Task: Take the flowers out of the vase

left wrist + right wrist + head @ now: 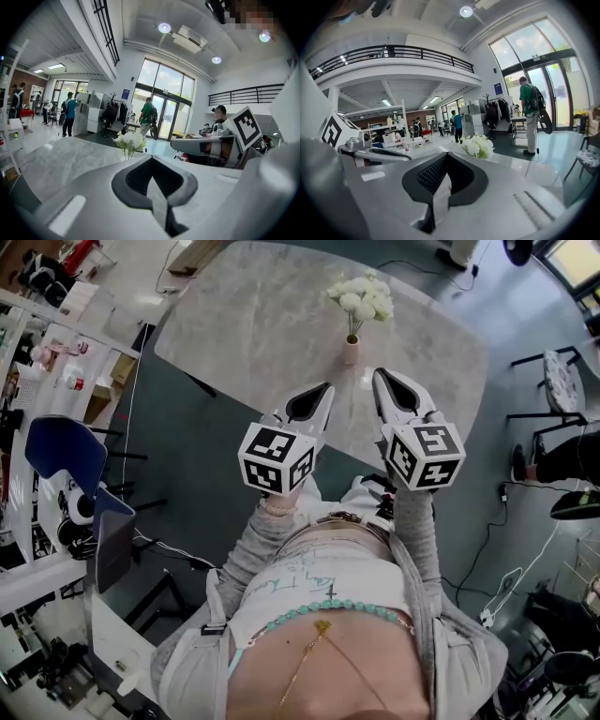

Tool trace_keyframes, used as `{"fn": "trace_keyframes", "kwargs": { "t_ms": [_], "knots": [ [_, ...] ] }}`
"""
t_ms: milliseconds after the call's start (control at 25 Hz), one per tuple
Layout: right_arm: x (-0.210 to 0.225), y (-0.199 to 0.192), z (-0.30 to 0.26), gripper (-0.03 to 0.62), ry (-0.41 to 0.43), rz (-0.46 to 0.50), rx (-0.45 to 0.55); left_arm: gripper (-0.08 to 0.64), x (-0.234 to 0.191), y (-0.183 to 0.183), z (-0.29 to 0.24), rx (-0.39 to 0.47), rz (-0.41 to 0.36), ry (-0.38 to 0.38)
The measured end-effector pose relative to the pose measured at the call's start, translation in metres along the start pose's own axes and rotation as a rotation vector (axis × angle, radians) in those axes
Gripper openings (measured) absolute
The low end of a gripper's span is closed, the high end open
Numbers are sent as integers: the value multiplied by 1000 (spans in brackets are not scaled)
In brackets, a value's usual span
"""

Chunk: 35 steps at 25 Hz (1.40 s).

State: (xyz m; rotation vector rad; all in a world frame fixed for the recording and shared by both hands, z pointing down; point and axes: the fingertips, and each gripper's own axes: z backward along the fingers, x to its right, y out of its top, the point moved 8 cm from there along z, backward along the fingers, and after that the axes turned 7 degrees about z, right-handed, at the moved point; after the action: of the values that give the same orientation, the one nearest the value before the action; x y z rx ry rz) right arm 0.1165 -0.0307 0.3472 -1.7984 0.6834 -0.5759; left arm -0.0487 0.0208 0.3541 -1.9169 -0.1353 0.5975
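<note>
The flowers (pixel 361 296) stand in a slim vase (pixel 352 350) on the tabletop (pixel 234 334), at twelve o'clock from the left claw (pixel 319 396) and right claw (pixel 386 385), both closed and empty. The blooms look light and crushable, so the stems just above the rim seem the best place to grip.

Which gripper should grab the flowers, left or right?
Probably the right gripper: it sits slightly nearer the flowers in the vase than the left gripper, and they look bigger in its view. It is close; both are shut and must open.

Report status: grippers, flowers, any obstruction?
Left gripper and right gripper shut, empty, side by side short of the vase. Flowers in vase on table, untouched. Nothing in between.
</note>
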Motion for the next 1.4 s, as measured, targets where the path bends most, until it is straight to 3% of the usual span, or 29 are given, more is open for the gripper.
{"fn": "trace_keyframes", "kwargs": {
  "t_ms": [760, 1400],
  "knots": [
    [-17, 2, -26, 26, -209, -52, -25, 0, -68, 16, 2, -78, -44, -174],
    [-10, -17, 10, 26, -378, -113, -24, 0, -70, 11, -14, -134, -85, -295]
  ]
}}
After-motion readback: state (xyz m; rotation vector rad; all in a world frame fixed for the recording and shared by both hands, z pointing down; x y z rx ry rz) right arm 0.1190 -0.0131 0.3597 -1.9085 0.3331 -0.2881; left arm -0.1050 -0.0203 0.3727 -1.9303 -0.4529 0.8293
